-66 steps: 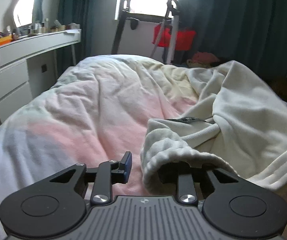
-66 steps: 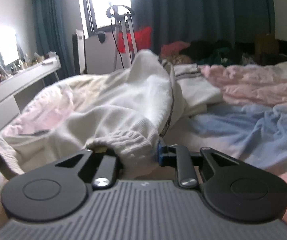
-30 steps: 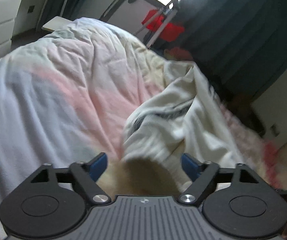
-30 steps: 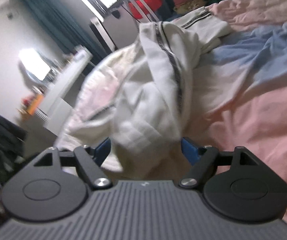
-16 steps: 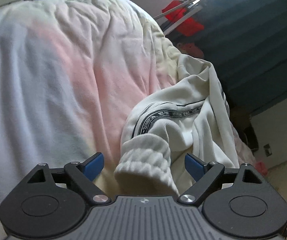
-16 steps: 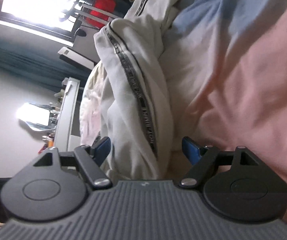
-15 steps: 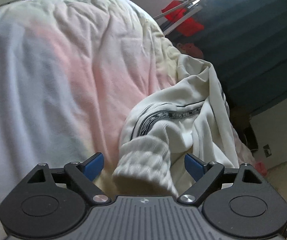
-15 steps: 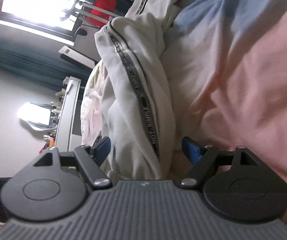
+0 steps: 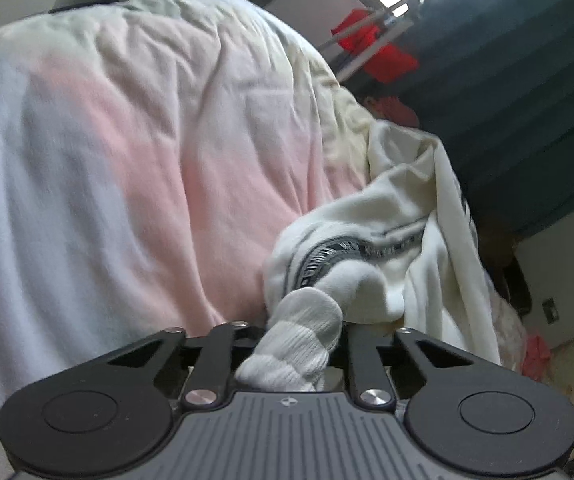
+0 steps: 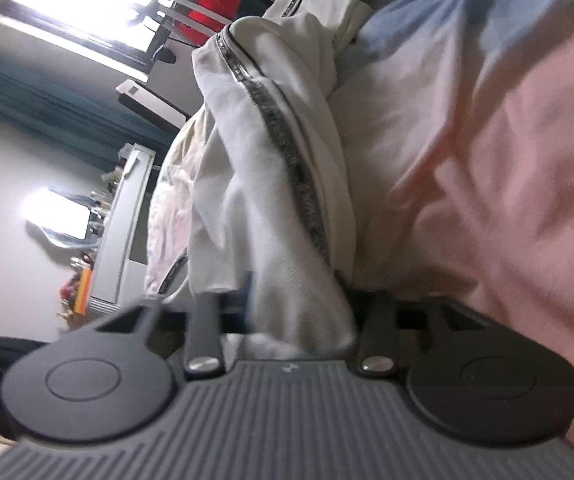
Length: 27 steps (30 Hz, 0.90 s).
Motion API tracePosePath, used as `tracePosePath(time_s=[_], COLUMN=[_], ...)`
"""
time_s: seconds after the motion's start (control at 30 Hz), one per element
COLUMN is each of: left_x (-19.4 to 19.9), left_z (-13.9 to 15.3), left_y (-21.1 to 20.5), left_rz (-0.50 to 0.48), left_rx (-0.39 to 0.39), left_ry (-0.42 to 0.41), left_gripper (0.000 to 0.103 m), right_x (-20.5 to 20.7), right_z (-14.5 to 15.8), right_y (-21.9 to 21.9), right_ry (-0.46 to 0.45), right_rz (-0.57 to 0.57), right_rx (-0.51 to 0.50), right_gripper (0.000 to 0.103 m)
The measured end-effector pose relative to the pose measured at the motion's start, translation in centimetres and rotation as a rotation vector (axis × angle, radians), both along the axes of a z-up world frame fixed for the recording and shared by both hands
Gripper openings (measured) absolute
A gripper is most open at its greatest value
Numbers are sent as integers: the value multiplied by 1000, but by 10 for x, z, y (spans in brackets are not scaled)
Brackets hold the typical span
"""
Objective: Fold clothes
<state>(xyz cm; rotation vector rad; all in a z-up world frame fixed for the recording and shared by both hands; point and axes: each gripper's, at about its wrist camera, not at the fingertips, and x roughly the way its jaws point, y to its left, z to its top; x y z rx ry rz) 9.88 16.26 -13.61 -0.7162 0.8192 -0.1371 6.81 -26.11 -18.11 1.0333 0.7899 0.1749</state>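
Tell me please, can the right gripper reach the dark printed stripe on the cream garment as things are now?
Probably not. The right gripper is shut on a bunch of the cream garment. The dark printed stripe runs just ahead of the fingers with nothing between, but the jaws would first have to let go.

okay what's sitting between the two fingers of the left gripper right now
In the left wrist view, the ribbed cuff of the cream garment fills the gap of the left gripper, whose fingers are closed in against it. Nothing else lies there.
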Motion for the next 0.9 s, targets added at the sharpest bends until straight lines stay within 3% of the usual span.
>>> tracePosePath(time_s=[0.1, 0.23, 0.37, 0.5, 0.67, 0.9], left_x=[10, 45, 90, 141, 215, 282], left_z=[23, 71, 132, 164, 149, 72], left_y=[11, 31, 53, 78, 119, 151], left_rz=[51, 95, 129, 202, 307, 323], left_rx=[11, 80, 242, 438, 560, 602], left_ry=[-28, -68, -156, -189, -92, 30], left_gripper=[13, 12, 12, 12, 12, 13], right_x=[0, 13, 26, 39, 109, 178], right_z=[-1, 5, 12, 19, 8, -16], right_y=[24, 75, 126, 177, 259, 312], right_ry=[0, -27, -54, -81, -52, 25], right_rz=[-10, 34, 78, 122, 235, 406], right_rx=[93, 149, 206, 263, 299, 202], right_gripper=[15, 14, 14, 13, 14, 16])
